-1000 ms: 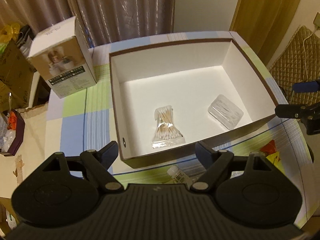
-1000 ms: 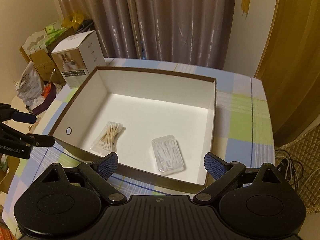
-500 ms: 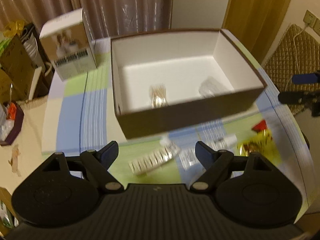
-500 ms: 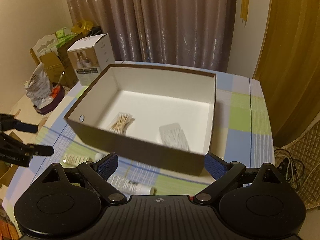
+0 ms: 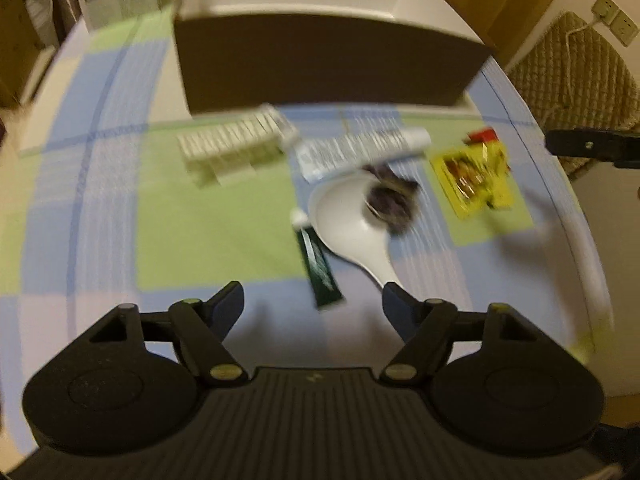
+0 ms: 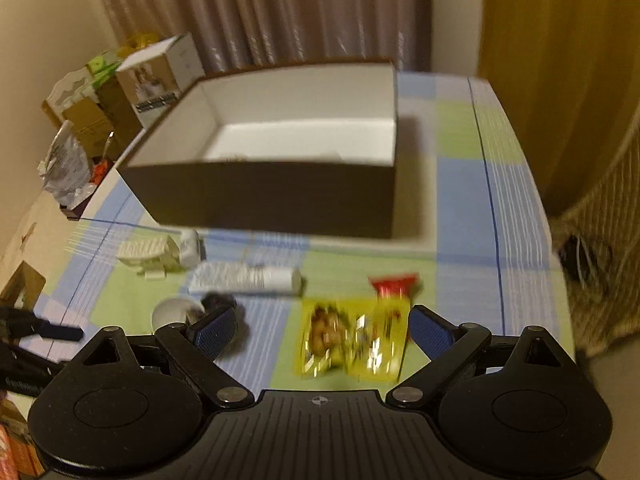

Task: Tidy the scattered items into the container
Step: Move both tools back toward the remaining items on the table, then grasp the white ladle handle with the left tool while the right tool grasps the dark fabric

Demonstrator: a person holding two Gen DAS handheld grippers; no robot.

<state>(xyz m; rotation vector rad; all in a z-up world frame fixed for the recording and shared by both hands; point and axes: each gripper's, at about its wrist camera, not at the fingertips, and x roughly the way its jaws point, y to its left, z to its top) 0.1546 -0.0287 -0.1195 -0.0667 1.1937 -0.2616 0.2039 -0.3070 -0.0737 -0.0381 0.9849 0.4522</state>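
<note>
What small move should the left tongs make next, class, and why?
Probably lower the left tongs, whose jaws have just been closing with nothing between them, onto the dark green tube directly ahead. It lies on the checked tablecloth beside the white plastic spoon, outside the brown cardboard box.

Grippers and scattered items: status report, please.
Left gripper open, jaws just narrowed, empty. Right gripper open above yellow packet. Box clear.

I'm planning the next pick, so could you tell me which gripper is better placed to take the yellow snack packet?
Probably the right gripper: the yellow snack packet lies directly between its open jaws. The left gripper, whose jaws have just been closing with nothing between them, faces the dark green tube and white spoon, with the packet off to its right.
</note>
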